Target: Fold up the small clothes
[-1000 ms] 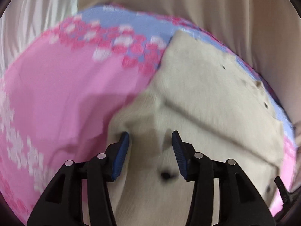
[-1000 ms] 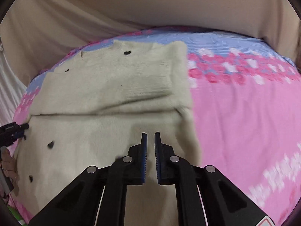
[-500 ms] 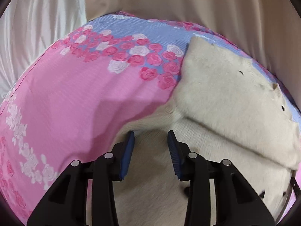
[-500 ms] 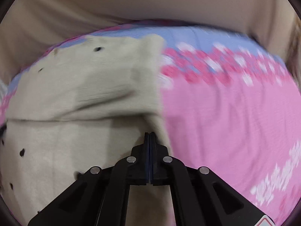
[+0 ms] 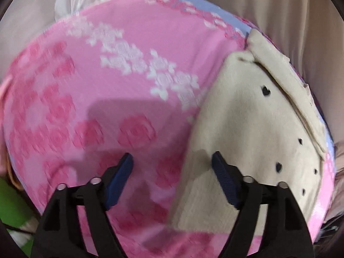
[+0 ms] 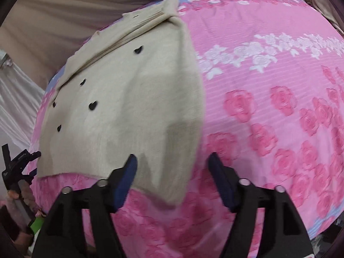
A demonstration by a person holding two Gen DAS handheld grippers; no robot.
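Both tongs hang wide open and empty, jaws having just been spreading — left gripper (image 5: 172, 178) over the sweater's left edge, lower centre of its frame; right gripper (image 6: 172, 179) over the right hem corner. Likely a release after folding; best lift clear straight up so no pad drags the fold. The cream sweater (image 6: 129, 107) lies folded lengthwise on the pink rose-print bedspread (image 6: 268, 107), left of frame — fuzzy knit, small black hearts (image 6: 92, 105), ribbed edge at top.

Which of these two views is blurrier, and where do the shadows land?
Left wrist view: smeared by motion, the pink floral sheet streaked, a blocky shadow on it above the left tongs. Right wrist view: sharper, with shadow on the cream sweater near the right tongs.
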